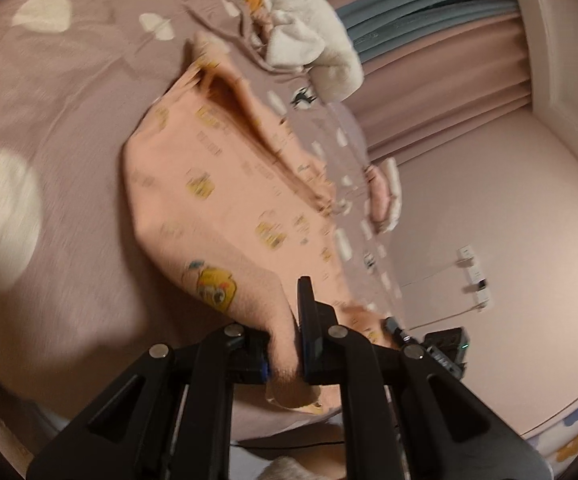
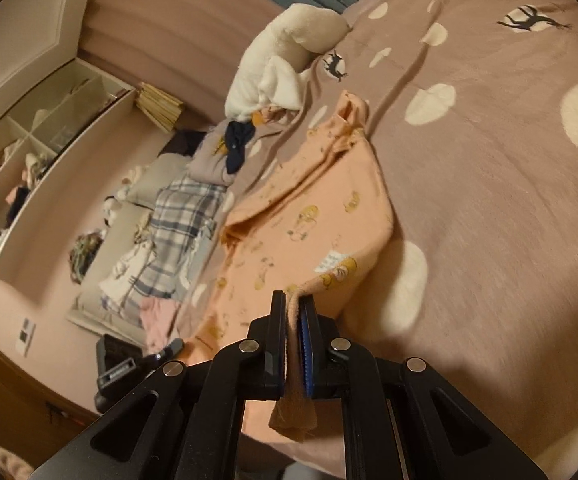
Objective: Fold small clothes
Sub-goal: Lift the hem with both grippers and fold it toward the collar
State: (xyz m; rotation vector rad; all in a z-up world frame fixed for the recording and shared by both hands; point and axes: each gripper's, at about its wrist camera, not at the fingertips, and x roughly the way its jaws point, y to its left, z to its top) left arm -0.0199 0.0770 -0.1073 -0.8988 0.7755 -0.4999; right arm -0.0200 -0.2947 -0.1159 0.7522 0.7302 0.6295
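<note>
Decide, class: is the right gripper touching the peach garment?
Touching. The right wrist view shows the right gripper shut on the peach garment, with fabric pinched between its fingers and hanging below.

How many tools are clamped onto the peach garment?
2. The left tool grips one edge of the peach garment; the right tool grips another edge. Neither view shows both clamps together.

Home bedroom: bed with spotted bedspread (image 2: pixel 489 184), curtains (image 1: pixel 441 92), open wardrobe shelves (image 2: pixel 41 152) holding clothes.
</note>
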